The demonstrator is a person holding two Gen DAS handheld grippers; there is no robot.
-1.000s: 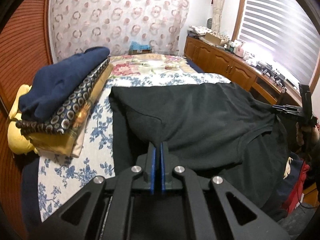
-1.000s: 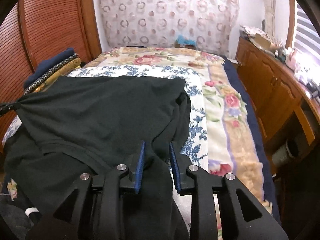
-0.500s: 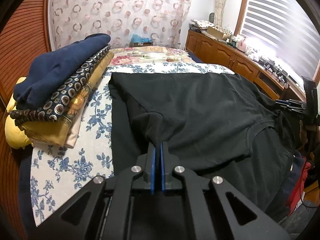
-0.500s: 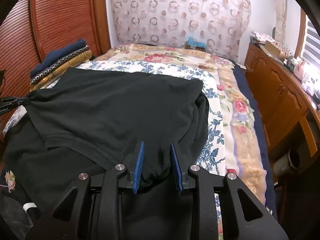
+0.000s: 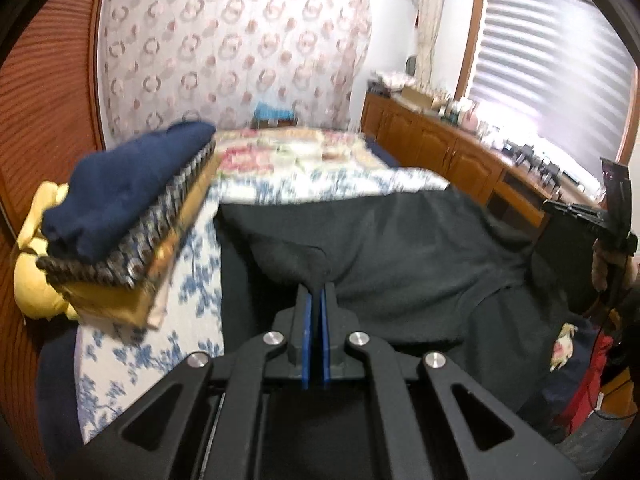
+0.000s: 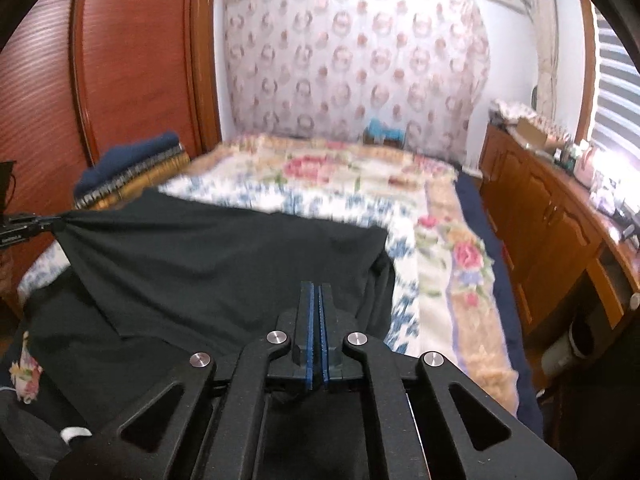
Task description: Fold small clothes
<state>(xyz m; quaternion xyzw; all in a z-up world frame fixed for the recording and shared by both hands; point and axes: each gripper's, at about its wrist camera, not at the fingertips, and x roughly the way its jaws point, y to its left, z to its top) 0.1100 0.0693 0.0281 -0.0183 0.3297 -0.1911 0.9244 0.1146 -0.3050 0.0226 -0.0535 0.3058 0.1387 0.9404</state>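
Since the frame a second back, the right gripper [image 6: 319, 292] has closed up: its blue pads [image 6: 308, 332], which stood apart around a fold of cloth, now sit together, and no cloth shows between the tips; both cameras look higher over the bed, and the room is blurred; the left gripper [image 5: 319, 292] is pinched as before.

Left gripper: jaws fully together, a peak of the black garment [image 5: 400, 248] caught at the tips and pulled up into a small tent; in the right wrist view the same gripper [image 6: 48, 222] shows at far left, a corner of the cloth drawn out taut to it.

Right gripper: jaws together; black cloth lies just under and beyond the tips; in the left wrist view this gripper [image 5: 576, 210] appears at far right with dark cloth hanging below it; whether it pinches that cloth I cannot tell.

Garment: spread across the near end of the bed [image 6: 436, 240], upper layer folded over a lower one, near edge hanging off toward the camera.

Outward: floral bedcover in blue and white, then pink roses further up; a stack of folded cloths [image 5: 132, 220], navy on top, patterned and gold below, at the left edge of the bed beside the wooden wardrobe [image 6: 132, 60]; yellow bundle [image 5: 34, 280] beside the stack; wooden cabinets [image 6: 548, 216] along the right wall under a window blind [image 5: 552, 68]; patterned curtain [image 6: 352, 60] at the far wall.
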